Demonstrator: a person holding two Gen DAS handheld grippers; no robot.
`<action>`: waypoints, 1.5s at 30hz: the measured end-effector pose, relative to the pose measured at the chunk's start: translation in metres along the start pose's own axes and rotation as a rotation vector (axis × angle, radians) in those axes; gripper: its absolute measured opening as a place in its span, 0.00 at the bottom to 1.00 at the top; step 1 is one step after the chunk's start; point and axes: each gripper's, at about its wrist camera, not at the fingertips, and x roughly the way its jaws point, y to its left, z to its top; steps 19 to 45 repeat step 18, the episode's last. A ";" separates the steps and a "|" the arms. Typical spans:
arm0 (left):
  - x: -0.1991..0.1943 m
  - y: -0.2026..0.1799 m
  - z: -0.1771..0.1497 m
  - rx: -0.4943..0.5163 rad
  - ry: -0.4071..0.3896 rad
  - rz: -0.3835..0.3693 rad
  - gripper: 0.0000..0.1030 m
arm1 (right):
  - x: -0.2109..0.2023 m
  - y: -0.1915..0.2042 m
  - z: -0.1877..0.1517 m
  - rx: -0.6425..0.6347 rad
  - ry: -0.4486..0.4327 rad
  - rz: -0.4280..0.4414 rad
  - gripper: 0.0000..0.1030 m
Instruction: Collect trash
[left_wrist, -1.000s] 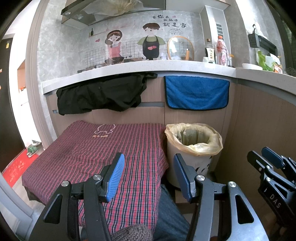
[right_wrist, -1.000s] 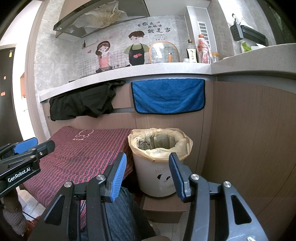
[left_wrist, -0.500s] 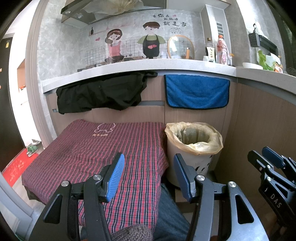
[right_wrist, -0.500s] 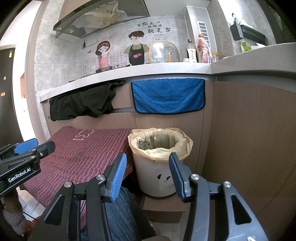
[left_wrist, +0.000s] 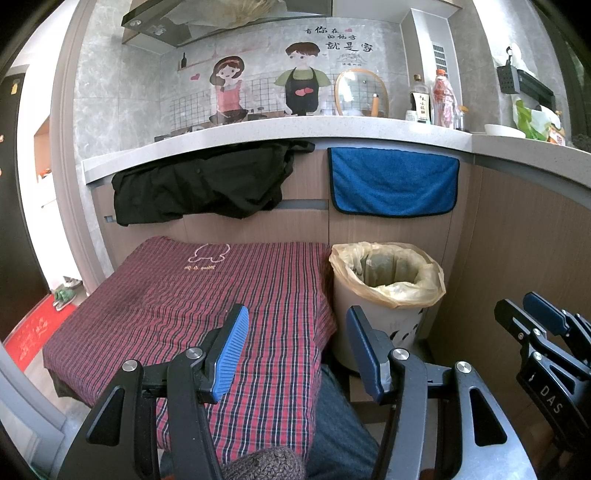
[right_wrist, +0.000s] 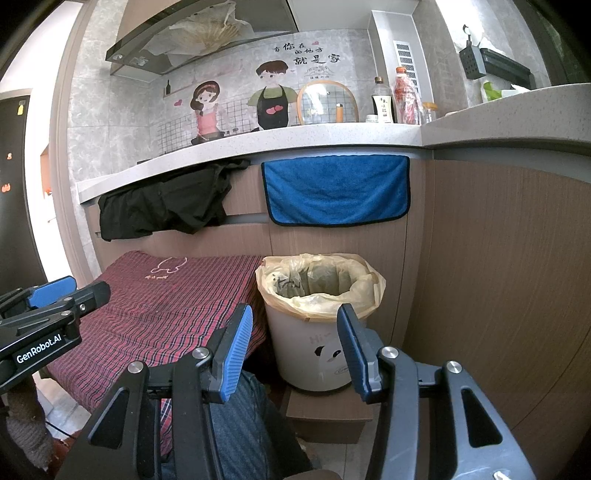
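— Two grippers, what do they hold?
— Nothing. Left gripper (left_wrist: 295, 332) gapes wide over the plaid cloth (left_wrist: 192, 295); right gripper (right_wrist: 291, 332) gapes wide too, empty.
— And the bin (right_wrist: 314, 343)?
— Right of the cloth, touching its edge, bag-lined, below a blue towel (right_wrist: 336, 192). Trash inside is too dim to tell.

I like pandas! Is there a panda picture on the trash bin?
Yes, the right wrist view shows a small panda face printed on the front of the white trash bin, below its yellowish bag liner.
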 end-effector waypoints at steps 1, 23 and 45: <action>0.000 0.000 0.000 0.000 0.000 0.000 0.54 | 0.000 0.000 0.000 0.000 0.001 0.000 0.44; 0.001 0.002 -0.006 -0.007 0.011 -0.002 0.54 | -0.002 0.002 -0.005 0.007 0.003 -0.007 0.44; 0.001 0.002 -0.006 -0.007 0.011 -0.002 0.54 | -0.002 0.002 -0.005 0.007 0.003 -0.007 0.44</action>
